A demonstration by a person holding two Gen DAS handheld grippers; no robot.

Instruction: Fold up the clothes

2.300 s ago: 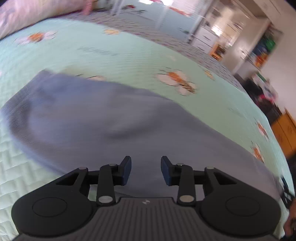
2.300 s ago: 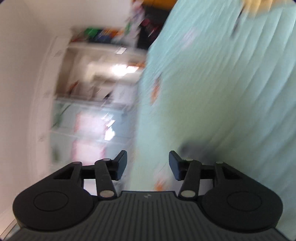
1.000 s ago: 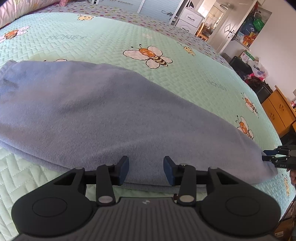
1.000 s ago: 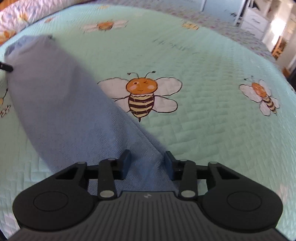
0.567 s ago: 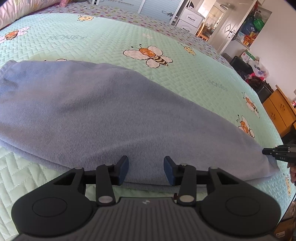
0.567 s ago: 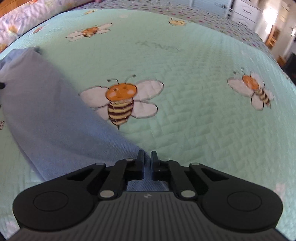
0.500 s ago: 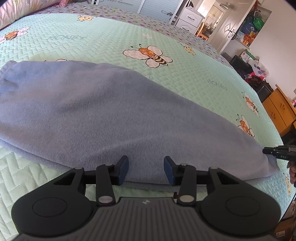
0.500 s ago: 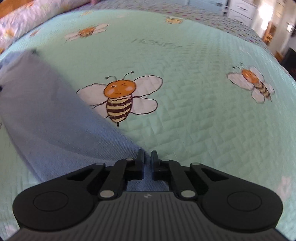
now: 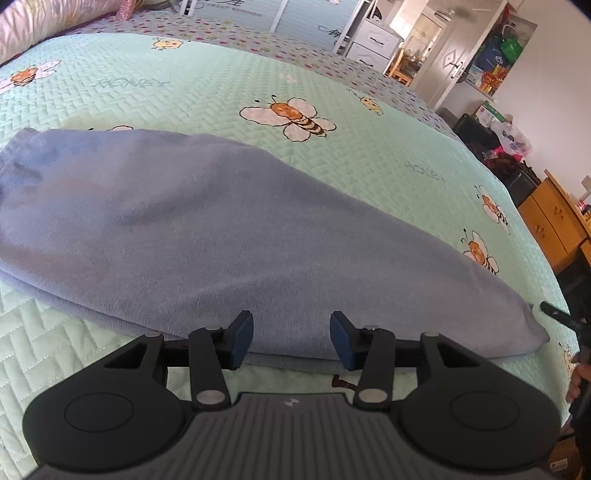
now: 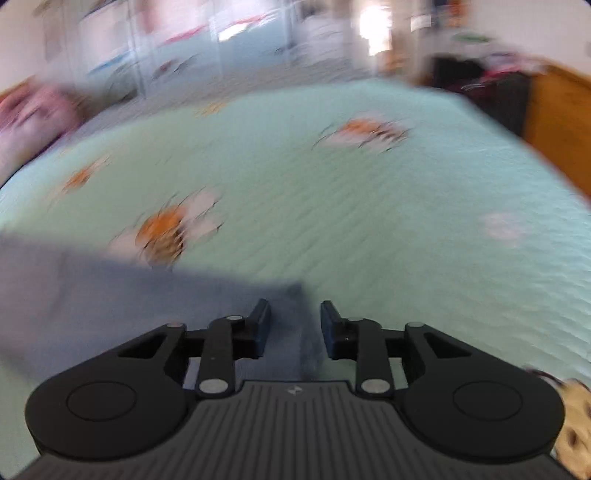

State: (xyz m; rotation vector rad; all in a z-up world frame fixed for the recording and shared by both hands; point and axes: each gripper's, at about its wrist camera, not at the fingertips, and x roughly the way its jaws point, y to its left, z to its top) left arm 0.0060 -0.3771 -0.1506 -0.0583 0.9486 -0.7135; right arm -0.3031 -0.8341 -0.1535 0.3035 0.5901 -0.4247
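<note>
A long folded blue-grey garment lies across the mint bee-print bedcover. My left gripper hangs over the garment's near edge. Its jaws are opening, and its pads sit apart above the cloth without pressing it. In the left wrist view one fingertip of the right gripper shows at the garment's far right tip. The right wrist view is blurred. There my right gripper is opening, with the garment's end lying between the parted pads and untouched by them.
A pink floral pillow lies at the head of the bed. White drawers, dark bags and a wooden cabinet stand past the bed's right side. A hand shows at the right edge.
The right gripper closed on the garment's end, then parted its jaws while swinging and rolling, so its view is blurred. The left jaws widened slightly. The garment has hardly moved.
</note>
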